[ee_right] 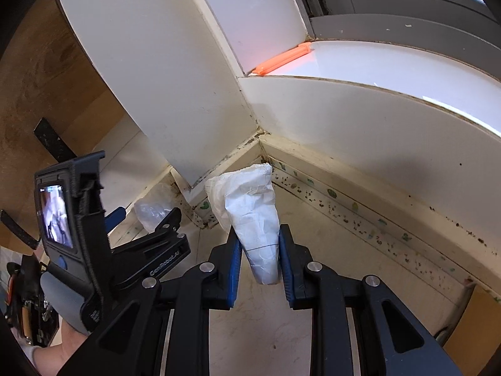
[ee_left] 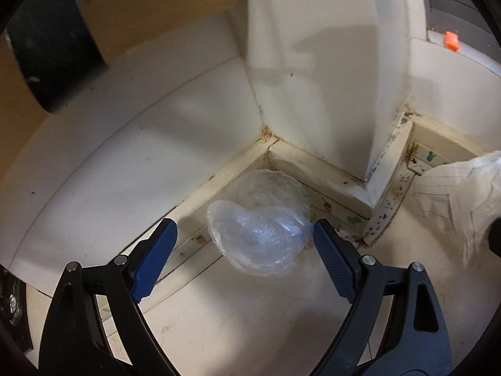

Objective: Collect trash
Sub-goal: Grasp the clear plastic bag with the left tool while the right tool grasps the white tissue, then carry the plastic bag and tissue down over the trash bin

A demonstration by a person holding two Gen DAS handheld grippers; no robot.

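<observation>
A crumpled clear plastic bag (ee_left: 260,228) lies on the pale floor in a corner of the skirting. My left gripper (ee_left: 245,224) is open just above it, a blue pad on each side; the right pad touches the bag's edge and the left pad stands clear. My right gripper (ee_right: 259,235) is shut on a crumpled white paper wad (ee_right: 250,213), which sticks out past the fingertips toward another floor corner. That paper wad (ee_left: 460,200) also shows at the right edge of the left wrist view. From the right wrist view, the left gripper (ee_right: 147,216) and the plastic bag (ee_right: 153,202) show at left.
A white pillar (ee_left: 313,78) juts out between the two corners. Dirty skirting (ee_right: 360,194) with dark specks runs along the walls. An orange clip (ee_right: 281,59) lies on the window sill. Brown wooden panels (ee_left: 141,0) stand at the left. A person's hand (ee_right: 59,351) holds the left gripper.
</observation>
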